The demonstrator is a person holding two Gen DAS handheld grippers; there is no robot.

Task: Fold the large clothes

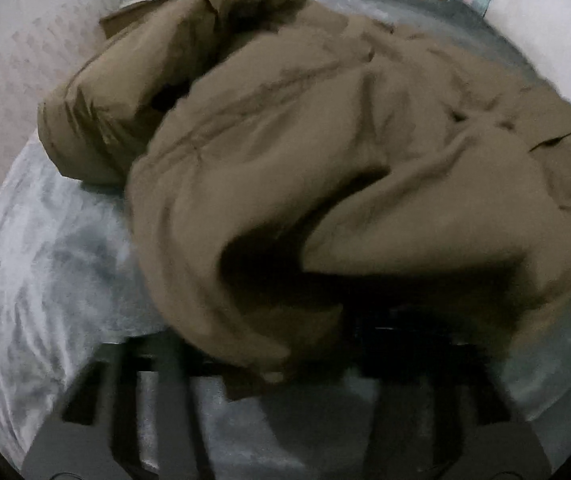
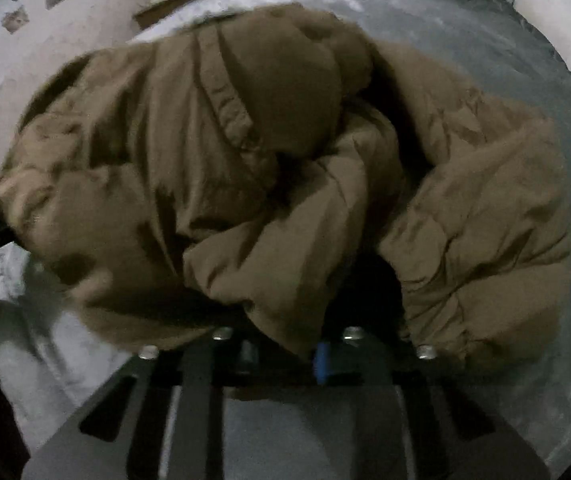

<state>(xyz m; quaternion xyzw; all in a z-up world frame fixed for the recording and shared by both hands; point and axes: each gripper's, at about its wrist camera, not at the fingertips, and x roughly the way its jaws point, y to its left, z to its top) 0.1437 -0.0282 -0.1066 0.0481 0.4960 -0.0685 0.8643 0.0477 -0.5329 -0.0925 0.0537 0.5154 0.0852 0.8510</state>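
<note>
On the grey bed cover point(image 1: 45, 264), the brown coat point(image 1: 325, 168) lies bunched, folding barely begun; left gripper point(image 1: 285, 364) and right gripper point(image 2: 285, 354) each pinch its near edge, flattening still required

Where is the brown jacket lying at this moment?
The brown jacket lies bunched on the grey blanket and fills the middle of both wrist views, its near edge reaching down between the fingers of the left gripper and right gripper.

Brown padded jacket point(image 1: 325, 152) crumpled on grey blanket point(image 1: 45, 260).
</note>
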